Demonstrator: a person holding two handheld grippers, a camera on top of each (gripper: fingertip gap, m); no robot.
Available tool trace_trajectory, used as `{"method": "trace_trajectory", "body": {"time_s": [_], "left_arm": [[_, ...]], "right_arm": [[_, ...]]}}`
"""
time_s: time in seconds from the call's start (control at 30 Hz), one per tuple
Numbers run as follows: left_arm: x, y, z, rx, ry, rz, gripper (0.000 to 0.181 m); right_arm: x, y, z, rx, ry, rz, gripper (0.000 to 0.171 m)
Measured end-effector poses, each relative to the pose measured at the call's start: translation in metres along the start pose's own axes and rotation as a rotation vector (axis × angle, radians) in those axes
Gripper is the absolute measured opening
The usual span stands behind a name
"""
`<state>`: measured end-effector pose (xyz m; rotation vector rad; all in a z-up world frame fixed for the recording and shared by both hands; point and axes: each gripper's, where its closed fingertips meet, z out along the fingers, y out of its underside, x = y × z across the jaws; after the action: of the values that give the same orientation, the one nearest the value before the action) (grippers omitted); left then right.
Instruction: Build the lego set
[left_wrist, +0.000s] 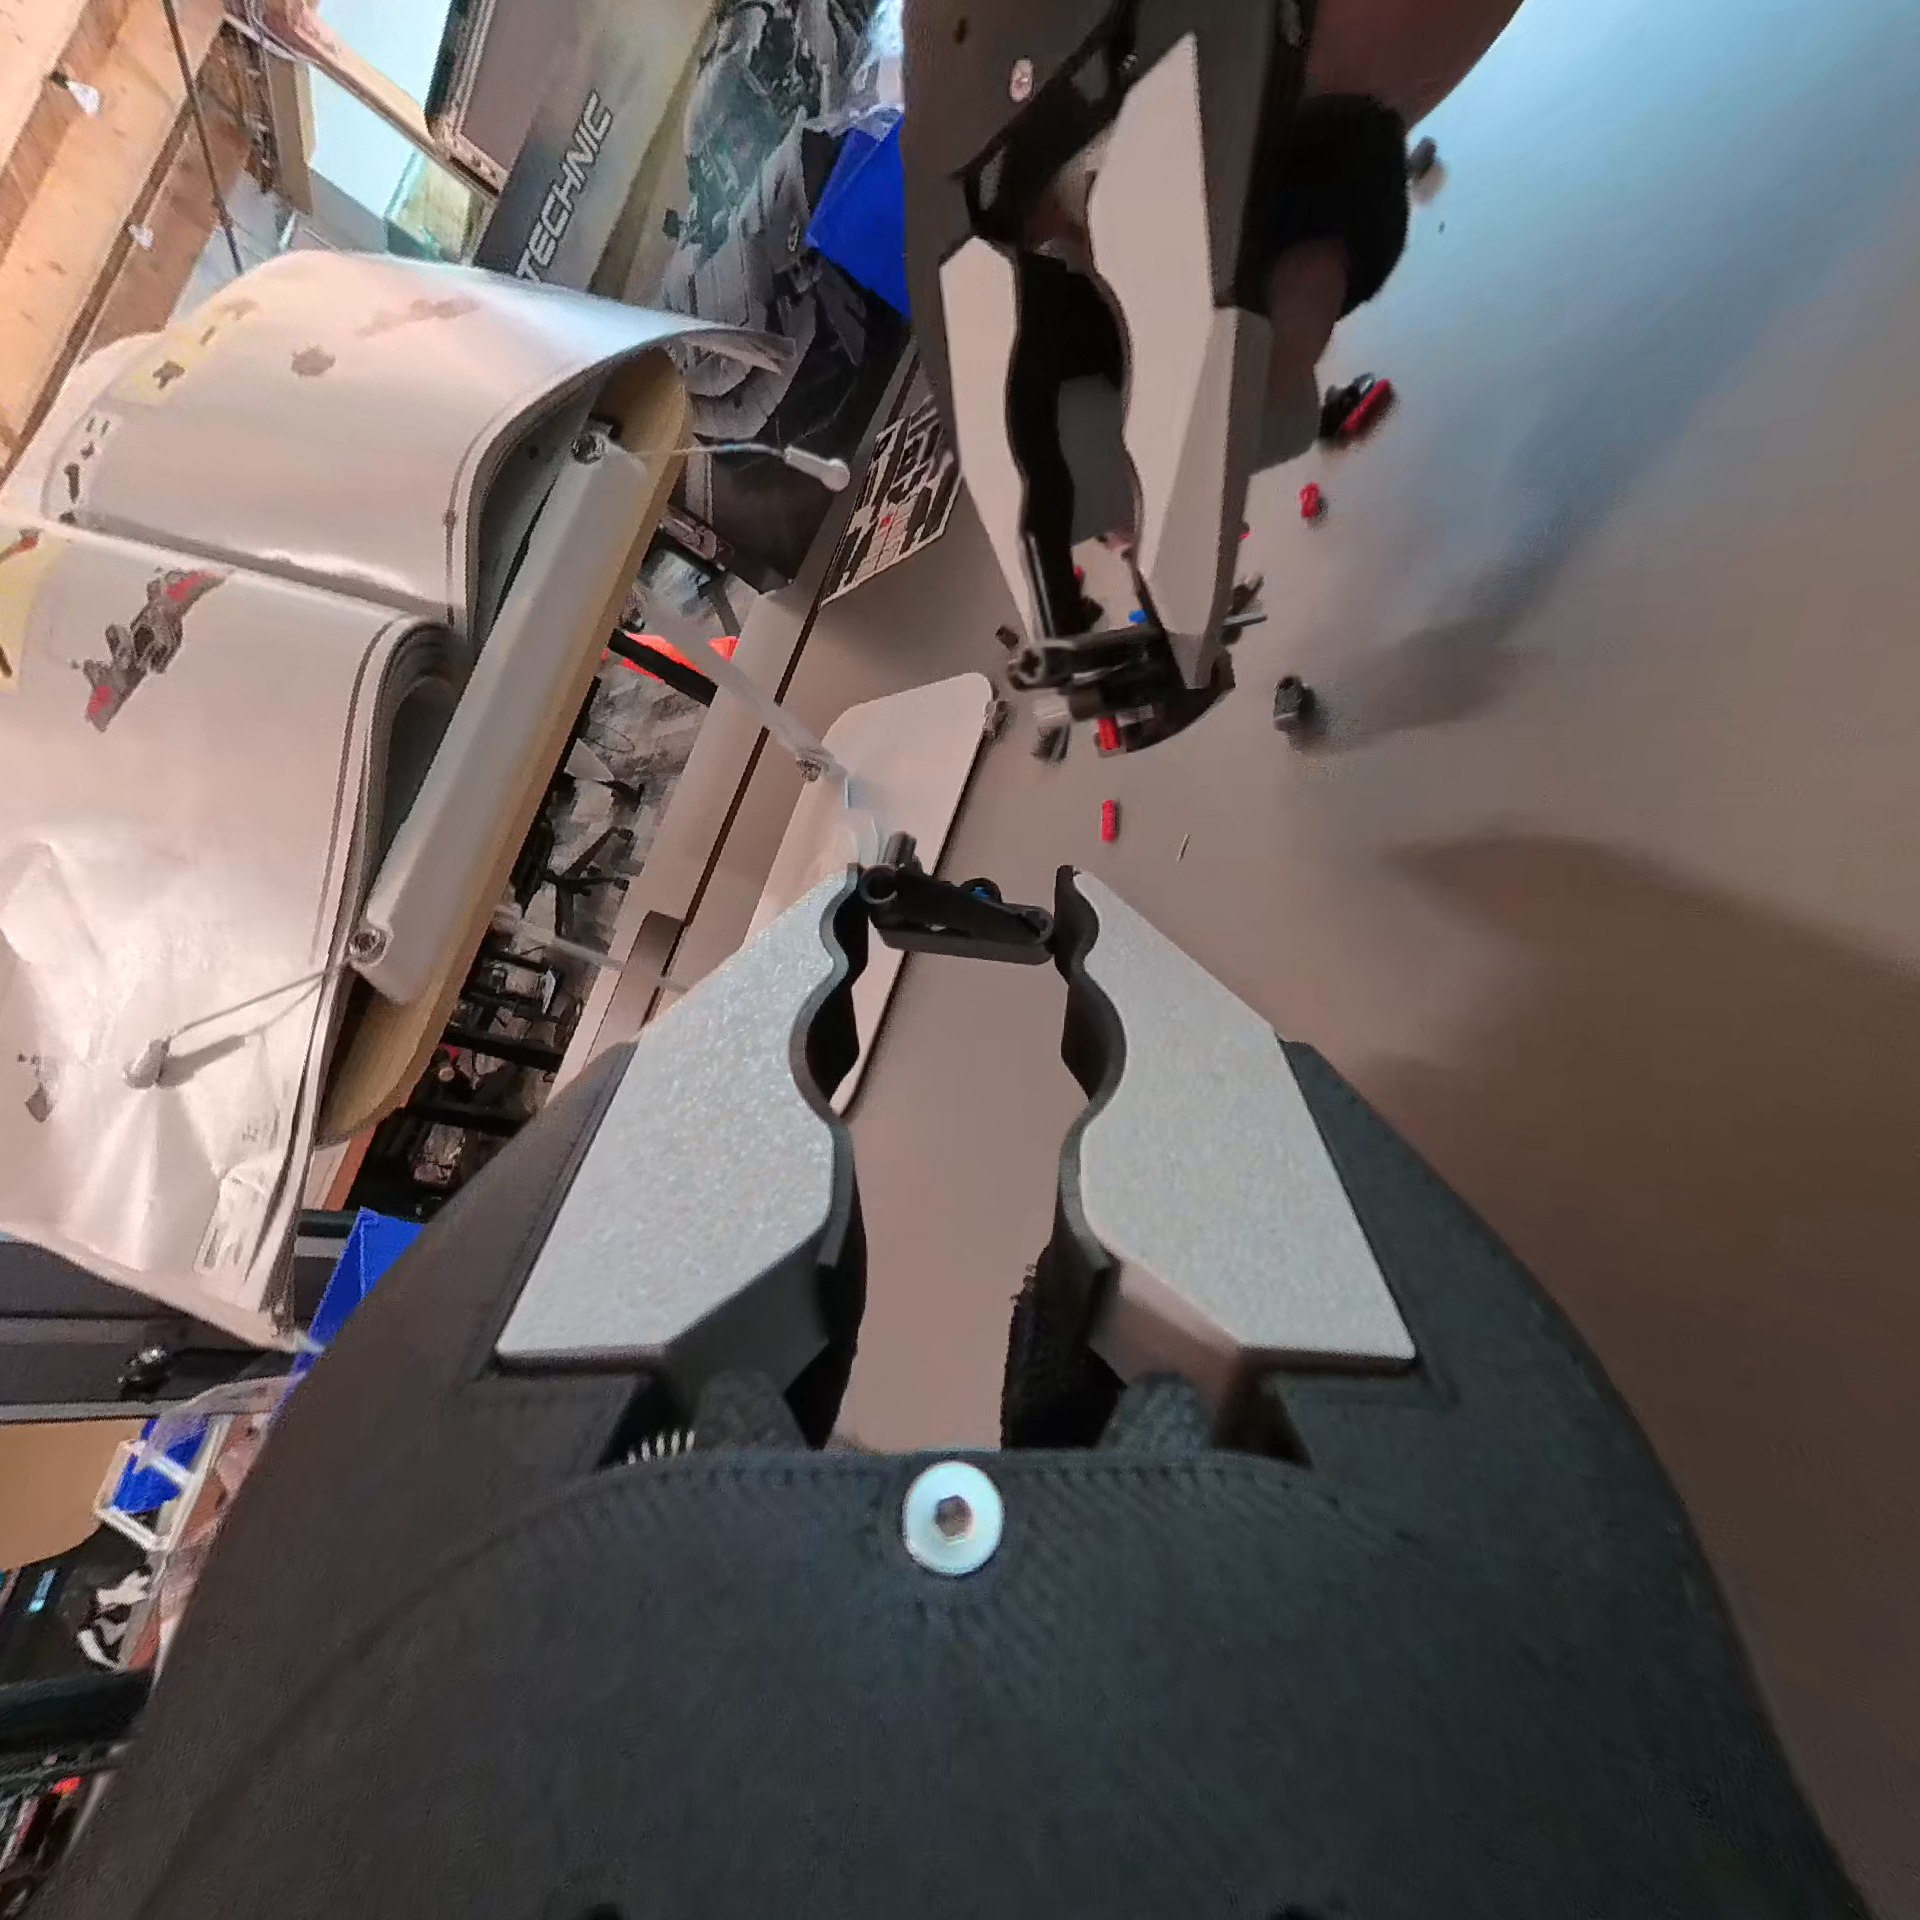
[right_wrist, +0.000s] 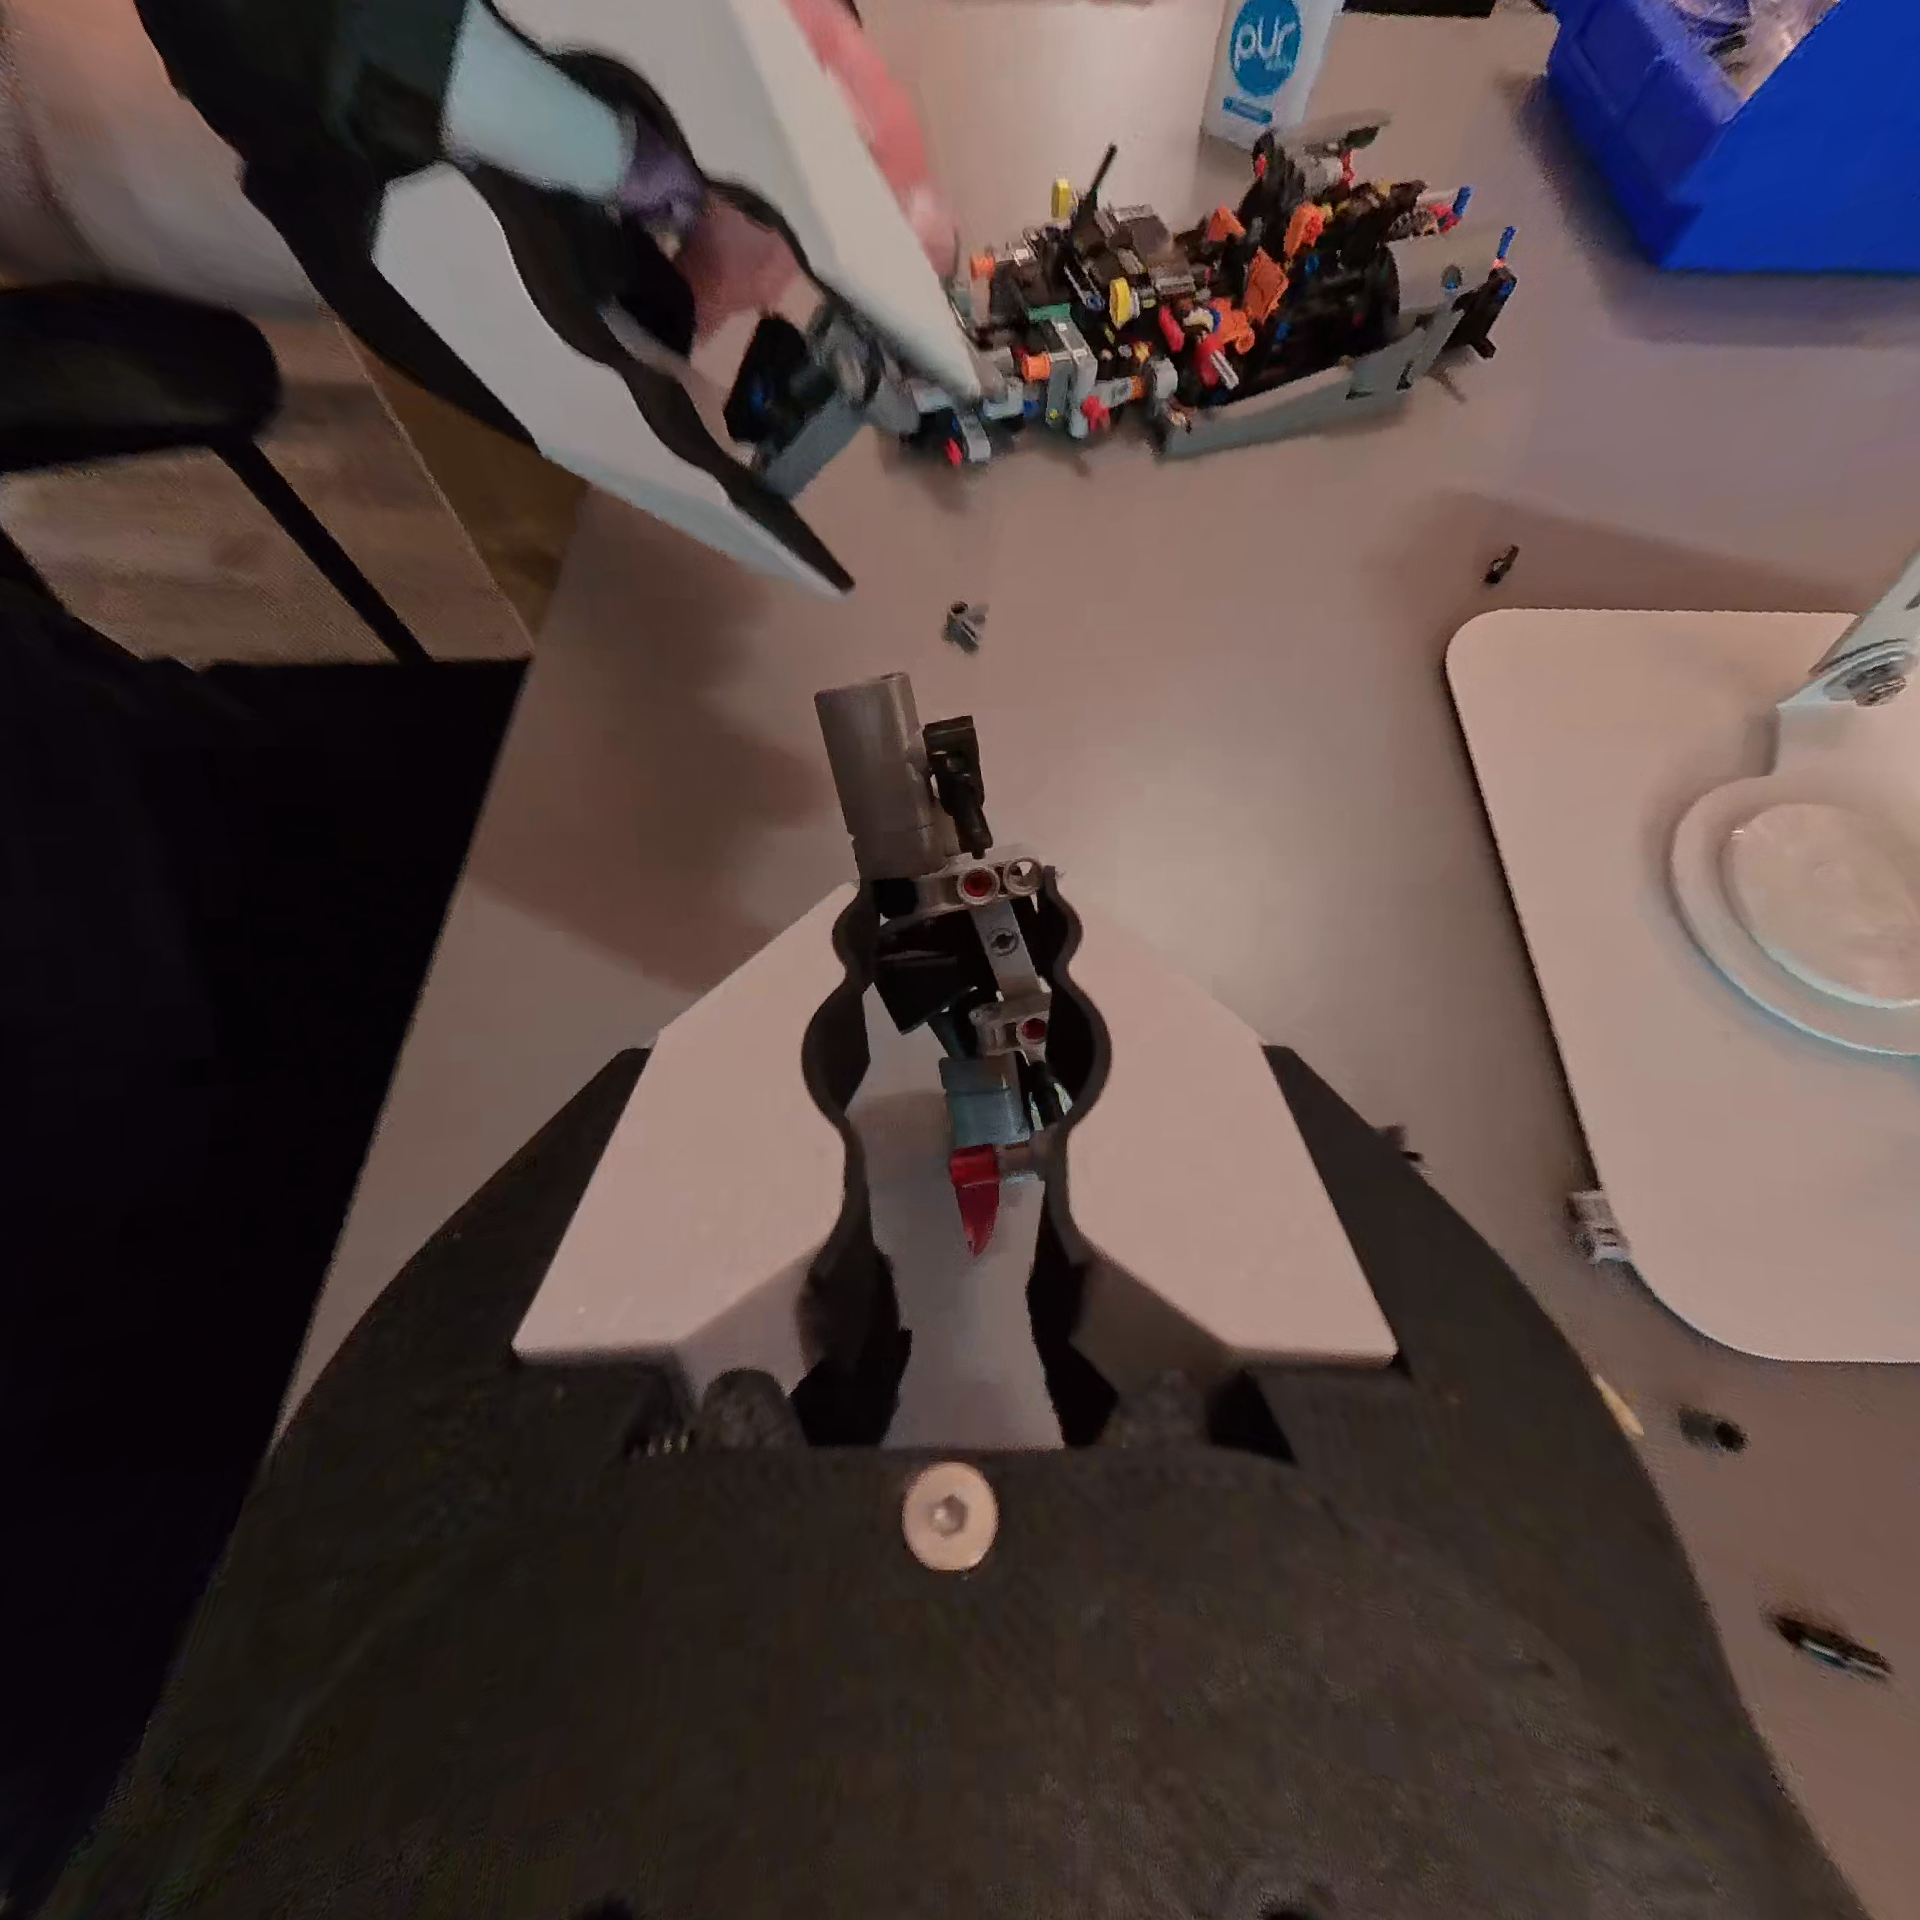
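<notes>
My left gripper (left_wrist: 961, 904) is shut on a small black lego piece (left_wrist: 961, 923) with a blue pin, held at the fingertips above the table. It also shows blurred in the right wrist view (right_wrist: 831, 436), at the upper left, with that piece (right_wrist: 795, 410). My right gripper (right_wrist: 956, 914) is shut on a lego sub-assembly (right_wrist: 971, 966) made of a grey cylinder, black parts, grey beams with red pins and a red tip. In the left wrist view the right gripper (left_wrist: 1122, 665) hangs above the table with the sub-assembly (left_wrist: 1101, 681). The two grippers are apart.
A large, many-coloured lego model (right_wrist: 1195, 312) stands at the back of the table. An open instruction booklet (left_wrist: 239, 644) rests on a stand at the left, with the set's box (left_wrist: 582, 156) behind it. A blue bin (right_wrist: 1745, 135), a white base plate (right_wrist: 1621, 1039) and loose small pieces (left_wrist: 1112, 819) lie around. My hands' fingertips stand some 7 cm from each other.
</notes>
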<state>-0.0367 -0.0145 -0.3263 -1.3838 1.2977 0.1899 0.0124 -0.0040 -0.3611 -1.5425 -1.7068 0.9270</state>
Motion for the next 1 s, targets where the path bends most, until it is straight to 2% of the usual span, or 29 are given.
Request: {"method": "trace_trajectory", "body": {"time_s": [0.3,1.0], "left_arm": [[0.012,-0.018,0.017,-0.007,0.023,0.114,0.034],[0.023,-0.03,0.026,-0.007,0.047,0.141,0.034]], "right_arm": [[-0.018,0.004,-0.007,-0.12,-0.204,0.227,0.027],[-0.024,0.014,-0.02,-0.199,-0.217,0.284,0.027]]}}
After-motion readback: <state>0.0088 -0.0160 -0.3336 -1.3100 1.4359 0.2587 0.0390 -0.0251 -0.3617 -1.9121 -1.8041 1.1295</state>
